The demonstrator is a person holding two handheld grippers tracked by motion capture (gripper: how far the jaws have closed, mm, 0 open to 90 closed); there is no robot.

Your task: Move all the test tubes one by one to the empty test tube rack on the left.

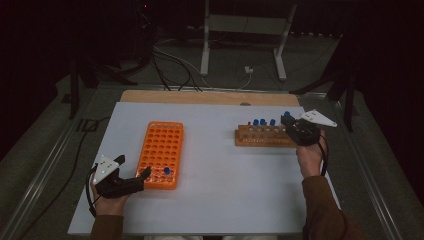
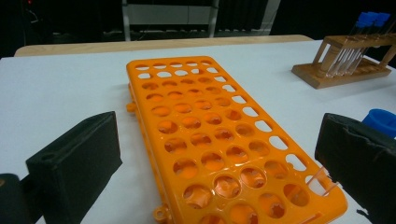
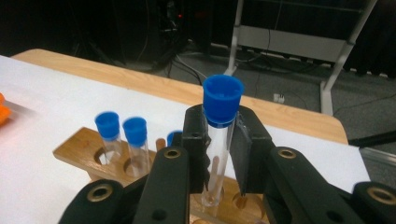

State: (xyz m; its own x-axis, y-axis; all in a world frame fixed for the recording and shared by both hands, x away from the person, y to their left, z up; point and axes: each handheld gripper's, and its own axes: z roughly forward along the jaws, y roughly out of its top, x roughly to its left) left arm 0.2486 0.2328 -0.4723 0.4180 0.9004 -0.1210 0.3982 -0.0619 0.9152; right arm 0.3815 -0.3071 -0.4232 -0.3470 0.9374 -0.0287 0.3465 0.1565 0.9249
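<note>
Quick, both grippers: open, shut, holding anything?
Left gripper: open, holding nothing, at the near end of the orange rack.
Right gripper: shut on a blue-capped test tube over the wooden rack.

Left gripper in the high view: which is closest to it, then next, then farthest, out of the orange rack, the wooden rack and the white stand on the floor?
From the left gripper:
1. Orange rack, right beside it on the table's left.
2. Wooden rack, across on the right.
3. White stand, on the floor beyond the table.

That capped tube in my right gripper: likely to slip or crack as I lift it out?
The tube looks clear, thin-walled and smooth, so probably fragile and somewhat slippery. The right gripper clamps below its blue cap, which may catch a slide. It probably weighs little.
</note>
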